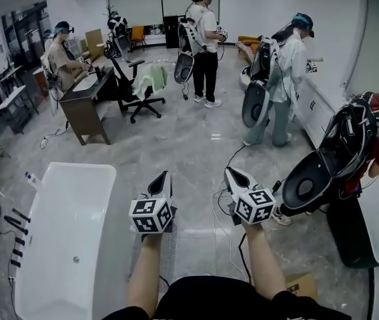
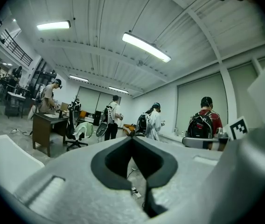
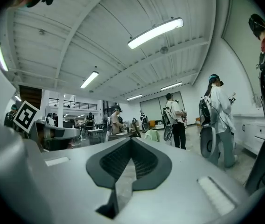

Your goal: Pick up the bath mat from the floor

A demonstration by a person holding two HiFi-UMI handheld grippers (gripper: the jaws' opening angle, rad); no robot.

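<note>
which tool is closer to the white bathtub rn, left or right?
Left. The left tool is held up just off the bathtub along its right rim. The right tool is farther away, on the left tool's other side.

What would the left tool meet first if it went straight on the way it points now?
Nothing close: the shut left tool points out over the floor, between a person in a white shirt and a person in a pale coat, toward an orange seat far off. Depth is unclear.
</note>
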